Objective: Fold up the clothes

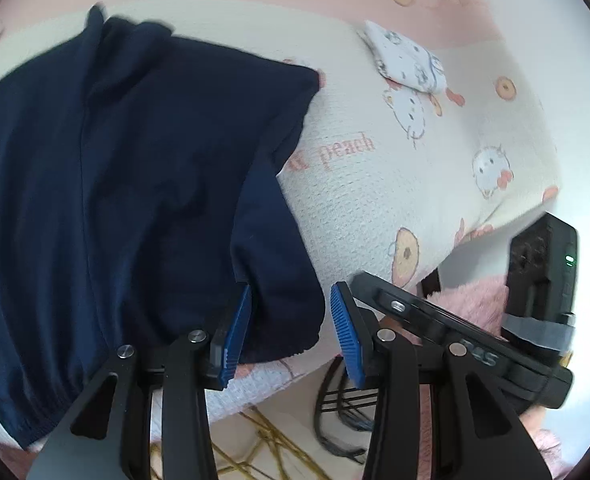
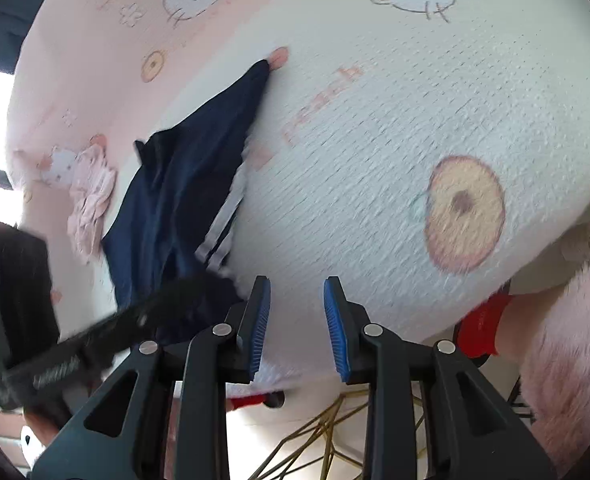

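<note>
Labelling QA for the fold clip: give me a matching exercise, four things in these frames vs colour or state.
Things:
1. knit garment
2. small folded printed cloth
3. left gripper
4. printed doughnut on the textured bed cover

States:
A. yellow with a brown centre
B. open, garment edge between its blue pads
C. navy, spread on the cover
D. white, lying apart from the garment

Pairs: 1-C, 2-D, 3-B, 4-A

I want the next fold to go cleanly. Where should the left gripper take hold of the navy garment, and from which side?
Grip the navy garment at its near corner, which hangs over the blanket's front edge. Come from the front, low: the left gripper is open with that loose corner between its fingers, so probably only closing is needed.
</note>
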Tool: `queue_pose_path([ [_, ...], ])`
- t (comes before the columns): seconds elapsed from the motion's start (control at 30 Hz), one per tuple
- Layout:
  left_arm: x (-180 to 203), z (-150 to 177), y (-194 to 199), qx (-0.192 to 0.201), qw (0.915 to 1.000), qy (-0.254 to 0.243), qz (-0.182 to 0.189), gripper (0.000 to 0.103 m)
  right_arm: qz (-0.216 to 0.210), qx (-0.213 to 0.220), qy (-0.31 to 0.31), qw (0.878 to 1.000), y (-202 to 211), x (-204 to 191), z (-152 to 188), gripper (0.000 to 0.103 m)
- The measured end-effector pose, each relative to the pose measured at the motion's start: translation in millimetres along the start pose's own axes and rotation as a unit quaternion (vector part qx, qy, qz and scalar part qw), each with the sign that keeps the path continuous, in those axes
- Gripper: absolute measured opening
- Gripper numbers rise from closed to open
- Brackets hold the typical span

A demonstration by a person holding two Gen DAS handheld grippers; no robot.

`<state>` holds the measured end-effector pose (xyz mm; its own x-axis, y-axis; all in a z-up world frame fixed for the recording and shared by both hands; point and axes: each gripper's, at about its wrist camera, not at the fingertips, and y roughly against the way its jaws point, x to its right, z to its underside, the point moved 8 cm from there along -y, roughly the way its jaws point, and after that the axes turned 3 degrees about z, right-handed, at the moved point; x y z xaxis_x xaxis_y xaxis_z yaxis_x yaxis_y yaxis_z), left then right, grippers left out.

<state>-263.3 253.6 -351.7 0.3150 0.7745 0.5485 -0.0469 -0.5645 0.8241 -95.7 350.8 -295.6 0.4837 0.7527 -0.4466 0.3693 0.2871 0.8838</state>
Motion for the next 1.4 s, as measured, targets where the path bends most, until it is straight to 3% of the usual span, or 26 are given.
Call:
queue_pose_path([
  [0.07,-3,11,5,0.007,0.9999,0.012,-0.001,0.043,-0.008,-0.019,0.01,1.0,-11,-6,0,0.029],
  [0.17,-6,26,3,0.009,0.9998,0.014,-0.013,0.042,-0.056,-0.067,0.02,0.996,-23,-23,18,0.029],
  [0.27,-12,36,4,0.016,0.9995,0.026,-0.01,0.04,-0.066,-0.09,0.037,0.993,-26,-30,26,0.029],
  [0.43,-16,35,4,0.025,0.9981,0.056,0.006,0.04,-0.067,-0.08,0.058,0.993,-24,-36,23,0.028],
  [0.53,-12,36,3,0.025,0.9991,0.034,-0.009,0.04,-0.082,-0.074,0.045,0.993,-24,-31,18,0.028],
  [0.63,-11,34,-3,0.022,0.999,0.031,-0.026,0.04,-0.086,-0.037,0.017,0.995,-9,-24,5,0.028],
  [0.67,-11,34,-6,0.02,0.9988,0.031,-0.032,0.037,-0.081,-0.021,0.007,0.996,-3,-20,0,0.028],
  [0.73,-10,34,-7,0.018,0.9986,0.034,-0.035,0.034,-0.03,0.004,0.003,1.0,3,-4,-9,0.029],
  [0.83,-5,35,-4,0.019,0.9988,0.041,-0.018,0.034,0.031,0.007,0.028,0.999,-5,6,-13,0.029],
  [1.0,-9,43,0,0.011,0.9981,0.061,-0.004,0.034,-0.023,-0.018,0.07,0.997,-31,-25,-8,0.034],
  [1.1,-9,48,-2,0.008,0.9981,0.061,-0.008,0.035,-0.078,-0.053,0.082,0.992,-38,-40,-1,0.032],
  [1.3,-4,51,-6,0.007,0.9988,0.045,-0.021,0.032,-0.095,-0.063,0.056,0.992,-39,-31,-3,0.032],
  [1.37,-2,45,-4,0.018,0.9988,0.034,-0.03,0.011,-0.101,-0.06,0.038,0.992,-35,-29,-6,0.032],
  [1.4,-1,42,-2,0.022,0.9986,0.029,-0.038,0.011,-0.103,-0.057,0.029,0.993,-33,-28,-7,0.032],
])
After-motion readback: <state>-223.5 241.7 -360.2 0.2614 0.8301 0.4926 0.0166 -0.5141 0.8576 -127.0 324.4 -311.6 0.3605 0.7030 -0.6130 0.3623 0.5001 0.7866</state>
